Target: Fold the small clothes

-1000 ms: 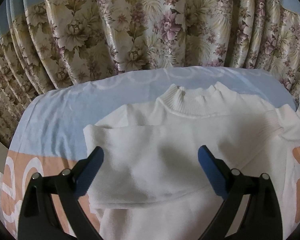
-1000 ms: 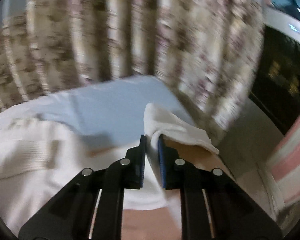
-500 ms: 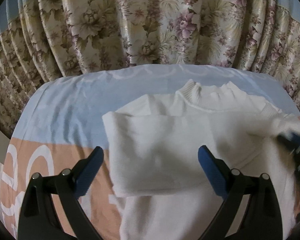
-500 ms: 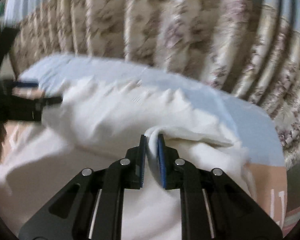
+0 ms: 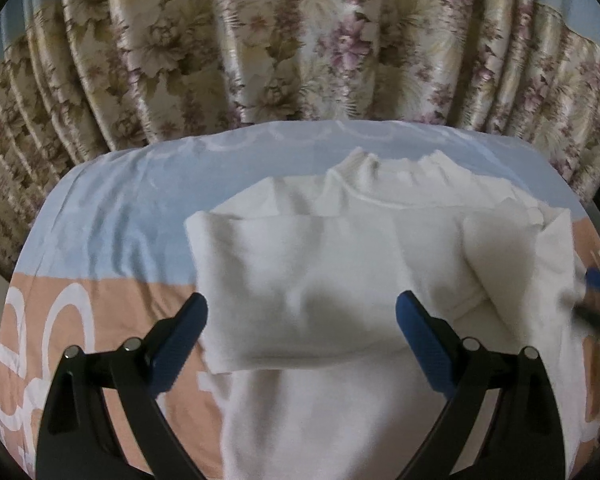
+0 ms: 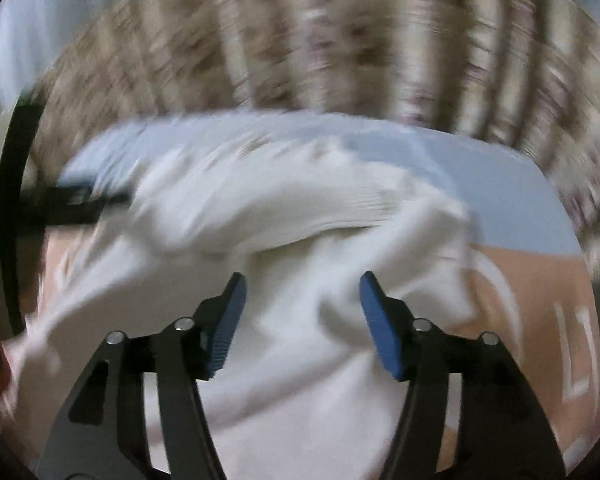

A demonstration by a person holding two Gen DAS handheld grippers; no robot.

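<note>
White knit sweater (image 5: 340, 280) lies on a blue-and-peach patterned bedsheet (image 5: 112, 216) before floral curtains (image 5: 284, 48).
Left gripper (image 5: 302, 320) gapes wide; right gripper (image 6: 300, 300), jaws just opening, grips nothing.

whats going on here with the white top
A person with a gripper in each hand is folding a white sweater on a blue and peach bedsheet. Both sleeves now lie across the chest. The right gripper has just been opening, letting go of the right sleeve. The left gripper hovers open over the folded left sleeve.
</note>
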